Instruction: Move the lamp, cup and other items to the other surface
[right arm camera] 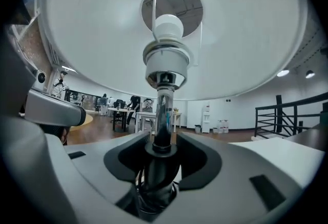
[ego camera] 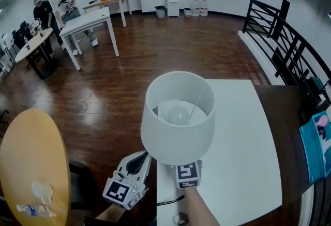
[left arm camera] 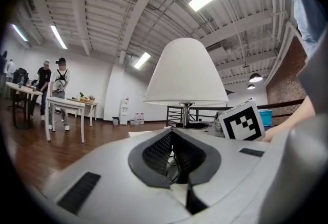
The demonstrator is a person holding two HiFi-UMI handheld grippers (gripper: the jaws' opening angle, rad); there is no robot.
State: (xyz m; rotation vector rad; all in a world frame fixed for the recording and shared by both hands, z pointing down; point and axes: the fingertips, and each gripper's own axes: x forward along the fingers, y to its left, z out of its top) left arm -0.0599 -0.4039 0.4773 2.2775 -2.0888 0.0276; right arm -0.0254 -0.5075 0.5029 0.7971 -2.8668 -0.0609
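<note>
Dead centre in the head view, the lamp (ego camera: 178,142), upright over the near end of the white table (ego camera: 243,157). Inside its open-topped shade, a round bulb (ego camera: 177,114) and thin wire struts. At 3 o'clock, a blue bin (ego camera: 312,160) cut off by the frame edge, something pink (ego camera: 321,121) in it, too small to name. At 8 o'clock, a yellow table (ego camera: 31,152) with a lying bottle (ego camera: 31,210) and a clear round piece, hard to make out. Lamp base hidden under the shade from above; resting or lifted, impossible to tell. Right gripper (right arm camera: 163,138) clamped on the chrome stem (right arm camera: 165,107) below the socket. Left gripper (left arm camera: 172,135) at 7 o'clock of the lamp, tips together, thin dark cord (left arm camera: 177,160) showing in the hollow behind them, pinched or merely passing unclear. Shade plain white and smooth; socket white over a chrome collar.
</note>
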